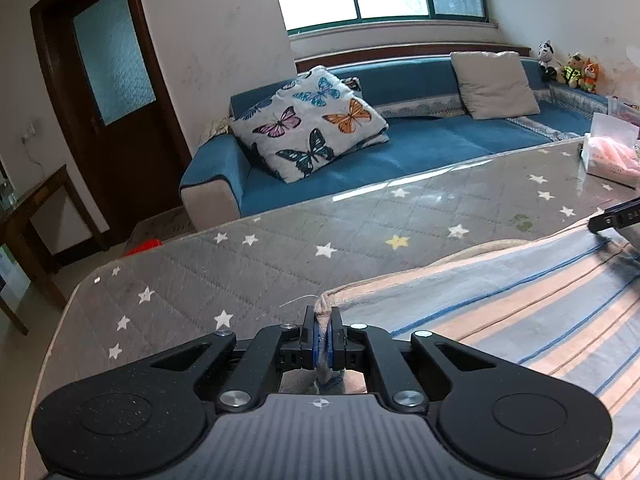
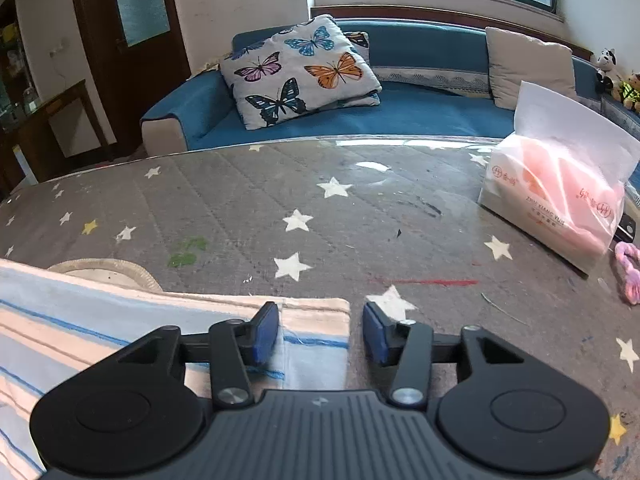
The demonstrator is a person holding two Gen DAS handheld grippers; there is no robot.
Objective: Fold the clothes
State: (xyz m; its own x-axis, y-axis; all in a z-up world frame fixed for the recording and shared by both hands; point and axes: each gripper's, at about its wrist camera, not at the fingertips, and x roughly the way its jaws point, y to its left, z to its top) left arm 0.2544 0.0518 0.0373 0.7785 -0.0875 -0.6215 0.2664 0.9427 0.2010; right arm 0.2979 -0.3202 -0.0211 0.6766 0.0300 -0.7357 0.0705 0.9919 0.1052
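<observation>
Striped garment (image 2: 80, 332) lies on the bench (image 2: 320, 208) near the tissue pack (image 2: 560, 200); left hand-held gripper (image 1: 322, 342) pinches its corner, right hand-held gripper (image 2: 320, 332) gapes empty, likely mid-fold, needing release next.

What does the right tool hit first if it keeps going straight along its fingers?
Probably the corner of the striped cloth lying flat between its open fingers, then the star-print table cover just past the hem. The right tool points down at the table, so nothing else looks to be in line. Depth is hard to judge.
</observation>
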